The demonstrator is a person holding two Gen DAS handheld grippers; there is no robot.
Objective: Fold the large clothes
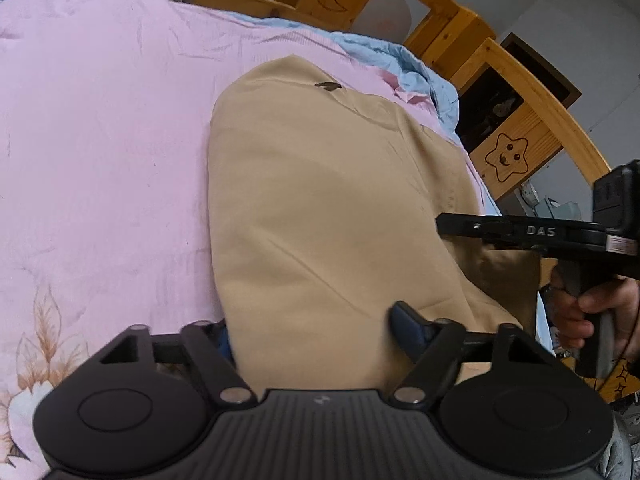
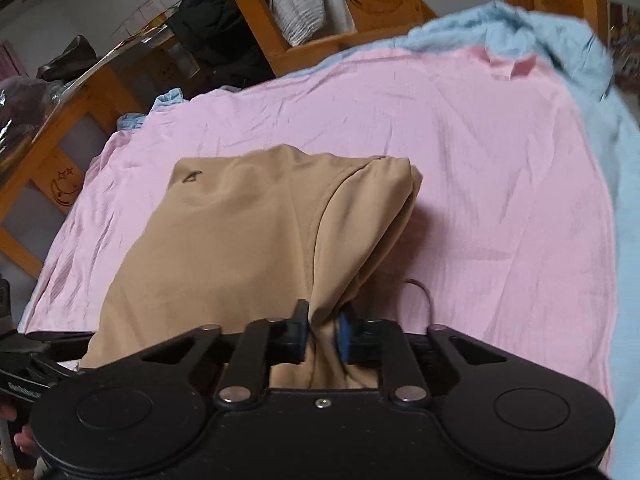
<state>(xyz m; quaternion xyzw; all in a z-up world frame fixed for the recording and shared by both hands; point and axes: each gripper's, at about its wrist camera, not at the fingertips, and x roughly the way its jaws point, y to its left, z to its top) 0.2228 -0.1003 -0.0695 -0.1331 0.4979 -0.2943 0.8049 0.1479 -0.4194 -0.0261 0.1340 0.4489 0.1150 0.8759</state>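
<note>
Tan, soft knit garment (image 1: 328, 208), lying on the pink sheet (image 1: 104, 128) of the bed, small dark emblem toward 12 o'clock. Near hem cut off below the left gripper (image 1: 316, 332); fingers spread wide, fabric between them, left pad mostly hidden under cloth, so contact unclear. Right gripper (image 2: 323, 334) pressed together, pinching a bunched fold of the garment (image 2: 240, 240), lifted into a draped ridge. Blue bedding (image 2: 592, 92) crumpled at 1 o'clock. Wooden bed frame (image 1: 516, 148) with carved star and moon shapes.
</note>
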